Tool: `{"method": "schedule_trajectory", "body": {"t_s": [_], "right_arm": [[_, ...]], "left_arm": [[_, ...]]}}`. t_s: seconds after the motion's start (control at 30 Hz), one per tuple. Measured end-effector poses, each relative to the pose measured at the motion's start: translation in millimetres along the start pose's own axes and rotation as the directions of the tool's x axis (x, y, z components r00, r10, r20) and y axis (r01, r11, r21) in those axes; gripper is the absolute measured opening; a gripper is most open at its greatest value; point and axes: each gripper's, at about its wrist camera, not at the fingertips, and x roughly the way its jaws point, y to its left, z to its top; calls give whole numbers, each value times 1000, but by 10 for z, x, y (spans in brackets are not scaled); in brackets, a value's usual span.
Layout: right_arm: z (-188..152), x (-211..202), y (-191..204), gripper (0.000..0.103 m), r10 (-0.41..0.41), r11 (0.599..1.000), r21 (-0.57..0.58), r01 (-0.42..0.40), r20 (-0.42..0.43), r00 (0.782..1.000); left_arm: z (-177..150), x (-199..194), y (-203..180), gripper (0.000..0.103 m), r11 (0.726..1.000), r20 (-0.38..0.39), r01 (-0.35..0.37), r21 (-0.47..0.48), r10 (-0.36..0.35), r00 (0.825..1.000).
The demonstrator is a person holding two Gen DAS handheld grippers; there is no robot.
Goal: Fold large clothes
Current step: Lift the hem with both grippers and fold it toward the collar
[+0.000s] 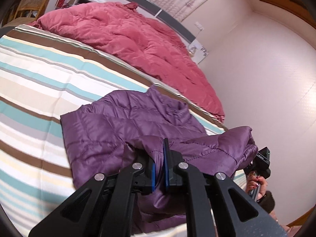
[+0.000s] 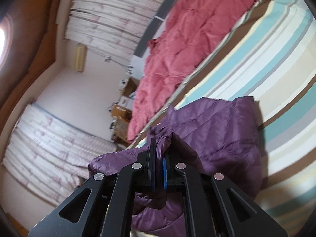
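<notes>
Both the left gripper (image 1: 159, 158) and right gripper (image 2: 159, 154) are clamped on the near hem of the purple quilted jacket (image 1: 118, 122), lifting it off the striped bedspread's (image 1: 39, 75) near edge, apparently to fold it over.

Left gripper (image 1: 159, 164); right gripper (image 2: 159, 165); jaws clamped

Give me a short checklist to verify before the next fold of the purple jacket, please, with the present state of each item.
1. Left gripper shut on the purple jacket: ok.
2. Right gripper shut on the jacket: ok.
3. Far part of the jacket rests on the striped bedcover: ok.
4. Pink quilt lies apart from the jacket: ok.
5. Jacket lies smooth, without creases: not ok, wrinkled near the grippers.
6. Sleeves tucked in: cannot tell.
</notes>
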Motion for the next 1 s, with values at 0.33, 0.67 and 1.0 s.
{"method": "schedule_trajectory", "body": {"t_s": [0.33,0.67,1.0], "right_arm": [[113,508,-426,6,-123,988,101,121,13,992],[107,355,-658,60,-28,970,245,-9,150,988],[35,427,21,61,-297,937,-176,303,62,953]], "left_arm": [[158,537,147,11,993,-17,-118,-22,118,993],[153,562,419,57,971,29,33,-236,-27,999],[82,179,73,81,970,193,-210,-121,230,954]]}}
